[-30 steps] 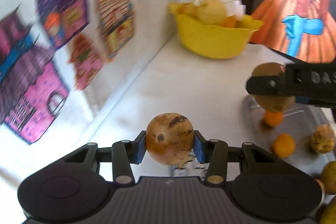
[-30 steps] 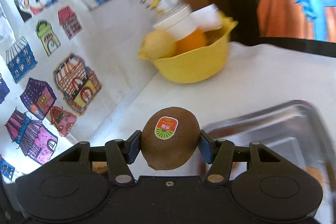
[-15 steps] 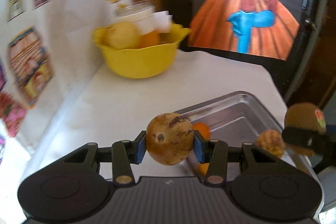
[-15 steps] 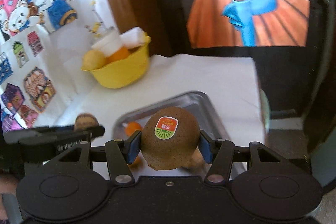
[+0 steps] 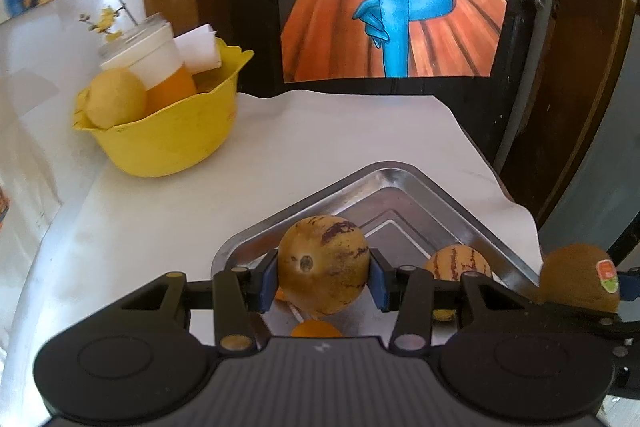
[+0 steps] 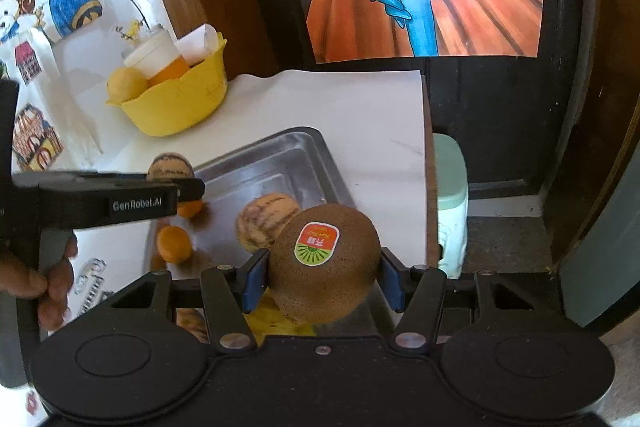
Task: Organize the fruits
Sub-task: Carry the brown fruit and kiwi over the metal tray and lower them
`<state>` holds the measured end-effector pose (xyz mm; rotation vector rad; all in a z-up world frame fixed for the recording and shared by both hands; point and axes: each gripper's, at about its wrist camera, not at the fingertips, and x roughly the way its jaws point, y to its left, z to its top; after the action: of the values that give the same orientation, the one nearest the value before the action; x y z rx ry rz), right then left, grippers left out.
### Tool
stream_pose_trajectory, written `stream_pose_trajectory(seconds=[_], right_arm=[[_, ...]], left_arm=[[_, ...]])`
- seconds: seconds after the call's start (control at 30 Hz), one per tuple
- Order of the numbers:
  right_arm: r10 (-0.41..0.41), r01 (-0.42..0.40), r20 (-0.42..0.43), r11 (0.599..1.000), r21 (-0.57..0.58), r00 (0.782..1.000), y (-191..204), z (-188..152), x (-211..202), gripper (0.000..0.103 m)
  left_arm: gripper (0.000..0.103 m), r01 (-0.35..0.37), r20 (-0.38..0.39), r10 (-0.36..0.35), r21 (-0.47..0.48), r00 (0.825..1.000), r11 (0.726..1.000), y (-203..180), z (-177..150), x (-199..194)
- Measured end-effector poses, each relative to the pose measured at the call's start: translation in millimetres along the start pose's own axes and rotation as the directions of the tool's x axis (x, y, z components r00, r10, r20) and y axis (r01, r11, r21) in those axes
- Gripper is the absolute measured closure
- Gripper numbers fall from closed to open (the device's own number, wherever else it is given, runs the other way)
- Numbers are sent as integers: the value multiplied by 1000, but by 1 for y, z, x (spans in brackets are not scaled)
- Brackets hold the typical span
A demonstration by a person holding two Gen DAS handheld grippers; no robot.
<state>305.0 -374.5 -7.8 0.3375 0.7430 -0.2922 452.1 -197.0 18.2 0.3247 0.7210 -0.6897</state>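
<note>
My left gripper (image 5: 323, 271) is shut on a round yellow-brown fruit with dark streaks (image 5: 323, 263), held above the near left corner of a steel tray (image 5: 384, 179). My right gripper (image 6: 322, 277) is shut on a brown kiwi with a red and green sticker (image 6: 324, 263), over the tray's right side (image 6: 288, 155). In the right wrist view the left gripper's finger (image 6: 108, 201) and its striped fruit (image 6: 170, 167) show at the left. In the tray lie another striped fruit (image 6: 266, 221) and two small oranges (image 6: 173, 243). The kiwi (image 5: 578, 277) shows at the right edge of the left wrist view.
A yellow bowl (image 5: 168, 139) with a pale round fruit (image 5: 116, 99), an orange-filled cup and folded paper stands at the back left on the white table. A sticker-covered wall runs along the left. A pale green stool (image 6: 450, 203) and a dark door are off the table's right edge.
Both grippers have swung to the right with their fruits, away from the sticker wall and over the tray. The yellow bowl has shifted to the left in both views.
</note>
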Motion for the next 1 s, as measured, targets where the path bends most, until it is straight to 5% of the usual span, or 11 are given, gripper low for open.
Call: stream_pose_trajectory(seconds=[0.57,1.0], right_arm=[[3,-6,-22,990,-139,1000,1,-1,25,44],[52,-58,-29,946,-319,998,21,4,33,44]], left_arm=[[54,-7,-28,10,90,1000,996,-16,3,35],[53,-9,-53,16,125,998,992,-19,14,51]])
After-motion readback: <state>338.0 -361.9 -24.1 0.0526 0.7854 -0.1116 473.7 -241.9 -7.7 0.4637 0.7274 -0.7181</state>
